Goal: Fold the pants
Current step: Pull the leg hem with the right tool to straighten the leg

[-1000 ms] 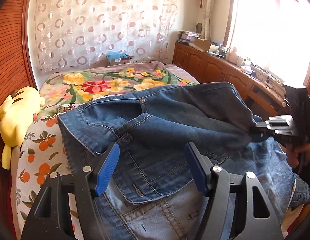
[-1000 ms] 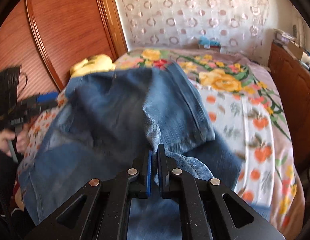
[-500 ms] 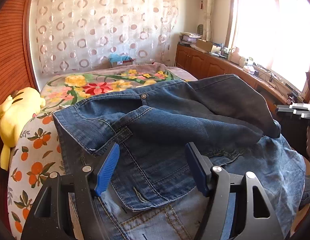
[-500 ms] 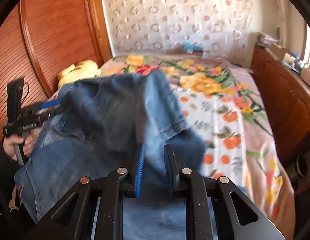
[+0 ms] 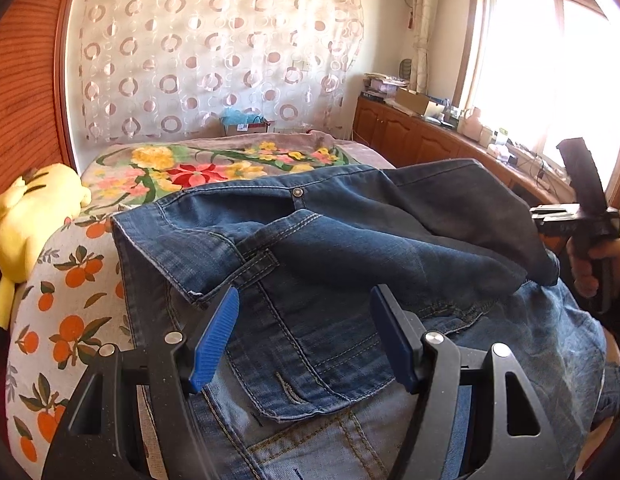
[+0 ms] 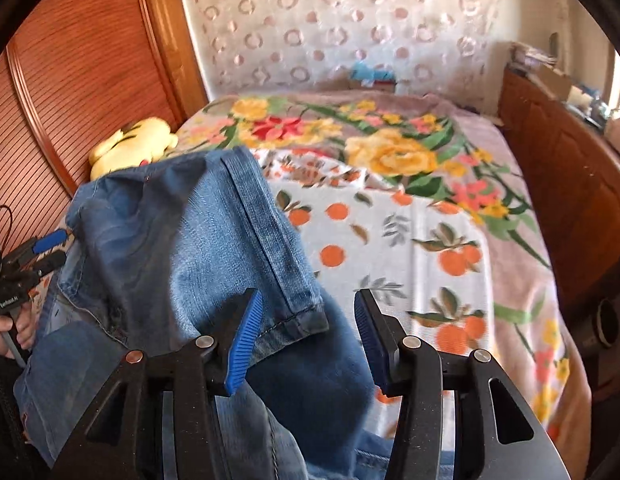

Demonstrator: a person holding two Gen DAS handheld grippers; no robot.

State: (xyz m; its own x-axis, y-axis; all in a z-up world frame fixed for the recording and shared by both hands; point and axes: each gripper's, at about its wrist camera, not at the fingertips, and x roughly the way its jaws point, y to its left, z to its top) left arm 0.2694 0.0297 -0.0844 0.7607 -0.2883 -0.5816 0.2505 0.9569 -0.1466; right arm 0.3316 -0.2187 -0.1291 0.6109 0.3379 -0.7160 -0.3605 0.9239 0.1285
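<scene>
Blue jeans (image 5: 350, 264) lie across the bed, waistband and button toward the far side. In the right wrist view one leg of the jeans (image 6: 213, 240) lies folded over the rest, its hem just ahead of my right gripper (image 6: 307, 304). That gripper's jaws are opening; the hem lies loose beneath them and the pads do not press it. My left gripper (image 5: 305, 304) hovers open over the seat of the jeans with nothing gripped. Each gripper shows in the other's view: the right gripper (image 5: 550, 214) at the right edge, the left gripper (image 6: 49, 252) at the left edge, each in a hand.
A yellow plush toy (image 5: 29, 208) lies at the bed's left edge against a wooden panel (image 6: 89, 80). The floral blanket (image 6: 410, 152) covers the far half of the bed. Wooden cabinets (image 5: 422, 144) with clutter run along the right under the window.
My right gripper went from shut on the pant leg to open, letting it go and drawing back upward. The leg now lies folded over the jeans. The left gripper stayed put.
</scene>
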